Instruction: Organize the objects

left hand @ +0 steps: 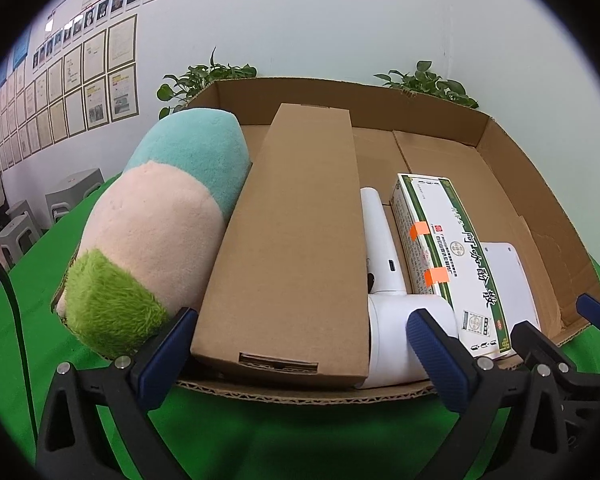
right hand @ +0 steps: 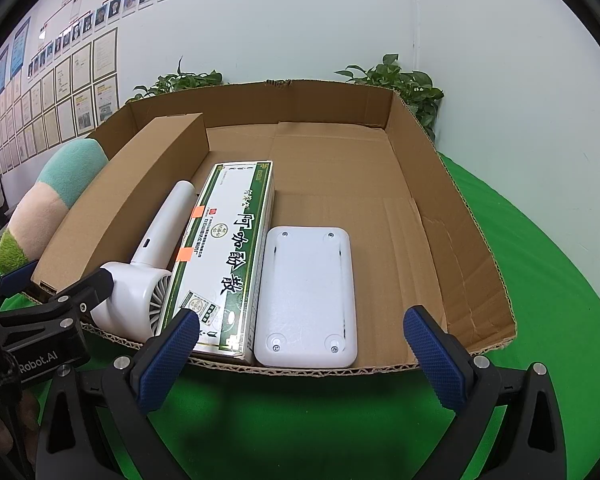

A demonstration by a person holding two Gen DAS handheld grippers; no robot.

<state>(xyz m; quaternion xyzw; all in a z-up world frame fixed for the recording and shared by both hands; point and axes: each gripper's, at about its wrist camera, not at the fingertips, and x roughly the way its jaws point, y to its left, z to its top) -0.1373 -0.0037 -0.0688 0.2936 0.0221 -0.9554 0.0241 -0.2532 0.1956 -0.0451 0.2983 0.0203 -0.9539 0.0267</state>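
A shallow cardboard tray point(left hand: 512, 184) point(right hand: 440, 208) on a green cloth holds, from left to right, a plush toy point(left hand: 156, 224) point(right hand: 52, 200), a long brown carton point(left hand: 296, 240) point(right hand: 120, 196), a white hair dryer point(left hand: 396, 320) point(right hand: 148, 264), a green-and-white medicine box point(left hand: 456, 256) point(right hand: 228, 256) and a flat white device point(left hand: 508, 280) point(right hand: 308, 296). My left gripper point(left hand: 300, 360) is open and empty at the tray's near edge, in front of the carton. My right gripper point(right hand: 304, 364) is open and empty at the near edge, in front of the white device.
The right half of the tray floor point(right hand: 340, 168) is bare cardboard. Two potted plants point(right hand: 400, 80) point(right hand: 176, 80) stand behind the tray against the wall. Grey stools point(left hand: 72, 192) stand at the far left. The green cloth point(right hand: 540, 260) surrounds the tray.
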